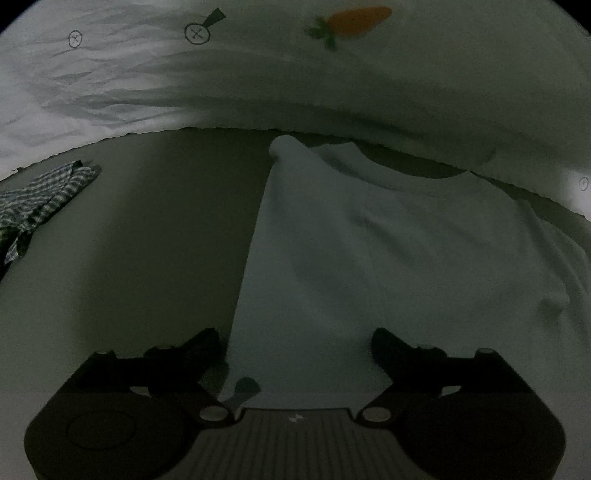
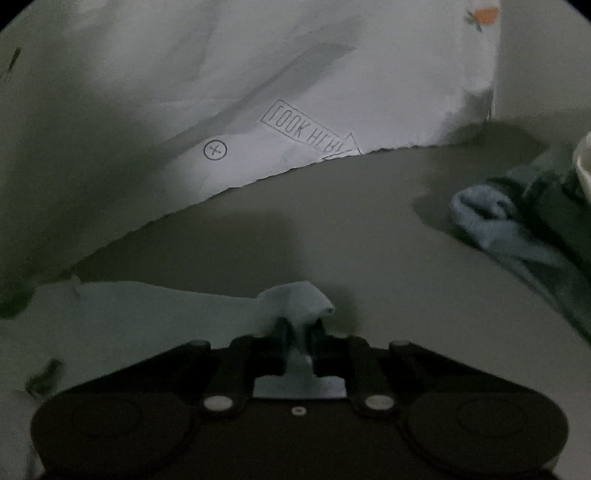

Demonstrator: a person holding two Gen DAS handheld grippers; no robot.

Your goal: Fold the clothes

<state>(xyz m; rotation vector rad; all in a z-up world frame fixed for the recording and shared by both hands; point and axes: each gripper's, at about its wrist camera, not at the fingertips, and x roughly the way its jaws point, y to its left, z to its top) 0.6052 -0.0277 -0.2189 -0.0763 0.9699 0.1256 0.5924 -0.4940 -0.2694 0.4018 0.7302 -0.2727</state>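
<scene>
A pale light-blue T-shirt (image 1: 369,258) lies spread on the grey surface, its neckline at the far end and one side folded into a straight left edge. My left gripper (image 1: 295,343) is open just above the shirt's near edge, with its left finger over bare surface and its right finger over cloth. My right gripper (image 2: 298,328) is shut on a bunched corner of the same shirt (image 2: 295,299), which stretches off to the left in the right wrist view (image 2: 129,314).
A white printed sheet (image 1: 258,81) with a carrot picture (image 1: 354,22) hangs behind the surface; it also shows in the right wrist view (image 2: 295,92). A striped cloth (image 1: 40,203) lies far left. Blue and dark garments (image 2: 509,229) are piled at the right, by a white container (image 2: 583,166).
</scene>
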